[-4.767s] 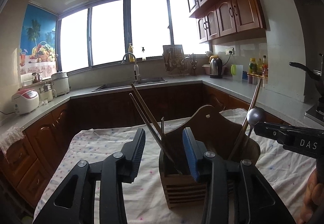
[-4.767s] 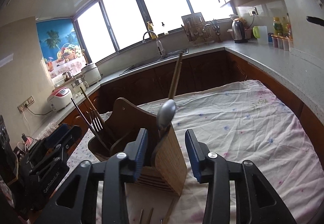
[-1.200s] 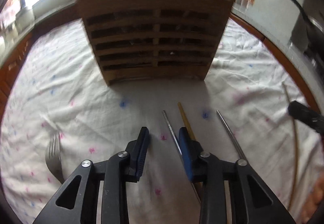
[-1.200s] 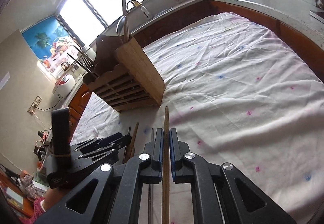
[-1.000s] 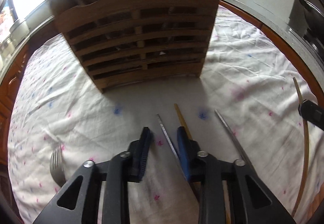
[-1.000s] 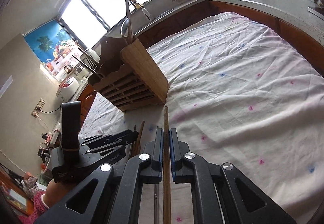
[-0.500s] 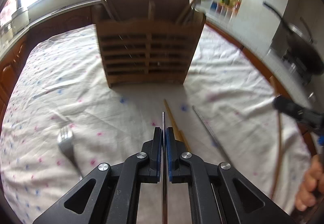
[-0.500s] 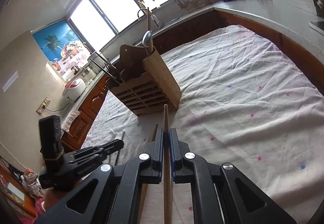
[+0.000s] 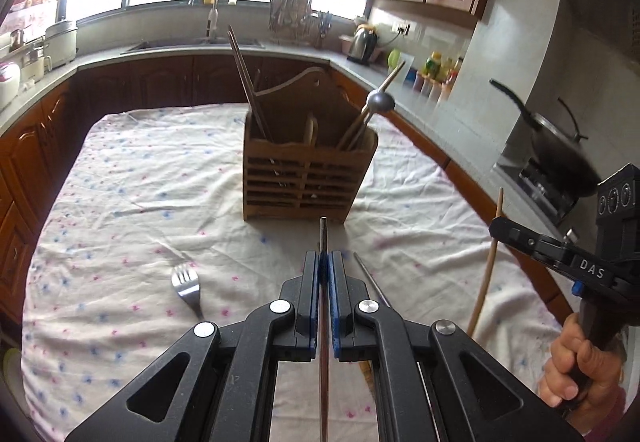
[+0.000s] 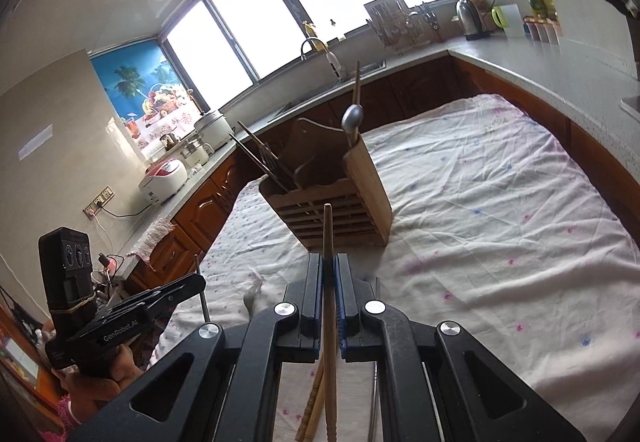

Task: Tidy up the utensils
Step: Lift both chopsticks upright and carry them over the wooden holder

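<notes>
A wooden slatted utensil holder [image 9: 308, 170] stands on the cloth-covered table and holds chopsticks, a fork and a metal spoon [image 9: 380, 101]; it also shows in the right wrist view [image 10: 340, 202]. My left gripper [image 9: 324, 262] is shut on a thin metal chopstick [image 9: 323, 238], lifted and pointing at the holder. My right gripper [image 10: 329, 266] is shut on a wooden chopstick [image 10: 328, 234], also raised; this chopstick shows in the left wrist view [image 9: 490, 262]. A fork [image 9: 186, 284] lies on the cloth at the left.
Another metal chopstick [image 9: 370, 280] and wooden chopsticks [image 10: 314, 402] lie on the cloth below the grippers. The table's cloth [image 10: 500, 222] is white with small dots. Counters with a sink, a kettle and a wok [image 9: 560, 138] surround the table.
My left gripper has shut on the metal chopstick and lifted it off the cloth. Both grippers have risen and pulled back, so the holder looks smaller and further away.
</notes>
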### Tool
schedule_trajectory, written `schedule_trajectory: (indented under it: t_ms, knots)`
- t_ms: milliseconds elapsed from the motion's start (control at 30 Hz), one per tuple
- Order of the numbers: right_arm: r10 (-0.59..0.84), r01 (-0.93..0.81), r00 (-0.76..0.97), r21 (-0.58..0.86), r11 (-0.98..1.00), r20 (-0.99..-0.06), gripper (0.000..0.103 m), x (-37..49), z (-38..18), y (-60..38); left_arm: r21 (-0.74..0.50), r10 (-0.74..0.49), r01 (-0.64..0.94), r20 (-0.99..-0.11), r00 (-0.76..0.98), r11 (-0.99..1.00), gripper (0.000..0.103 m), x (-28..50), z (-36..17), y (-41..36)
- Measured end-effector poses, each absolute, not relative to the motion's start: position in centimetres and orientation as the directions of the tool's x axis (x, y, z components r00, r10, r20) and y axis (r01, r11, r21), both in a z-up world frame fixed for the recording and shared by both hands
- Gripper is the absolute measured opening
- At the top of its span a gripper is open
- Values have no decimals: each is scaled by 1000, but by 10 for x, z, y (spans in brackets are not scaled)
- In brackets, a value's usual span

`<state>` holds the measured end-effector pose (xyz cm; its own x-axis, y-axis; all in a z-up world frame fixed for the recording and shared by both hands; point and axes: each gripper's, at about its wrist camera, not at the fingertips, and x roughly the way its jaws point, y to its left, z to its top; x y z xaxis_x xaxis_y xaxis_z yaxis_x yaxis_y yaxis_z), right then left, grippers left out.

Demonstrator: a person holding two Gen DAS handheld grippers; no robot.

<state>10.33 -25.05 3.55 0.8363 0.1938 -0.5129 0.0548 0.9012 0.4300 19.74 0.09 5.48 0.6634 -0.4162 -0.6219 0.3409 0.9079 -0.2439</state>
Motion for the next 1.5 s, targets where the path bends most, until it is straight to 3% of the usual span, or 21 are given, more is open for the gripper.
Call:
schedule_trajectory:
  t_ms: [800, 1500]
  knots:
    - [180, 16, 870, 391, 920, -458, 6, 104, 66, -231, -272, -430, 335, -493, 756, 902, 2, 153, 98, 49]
    - [170, 23, 877, 393, 919, -449, 6, 111, 70, -238, -271, -416, 321, -471, 778, 908, 3, 166, 97, 56]
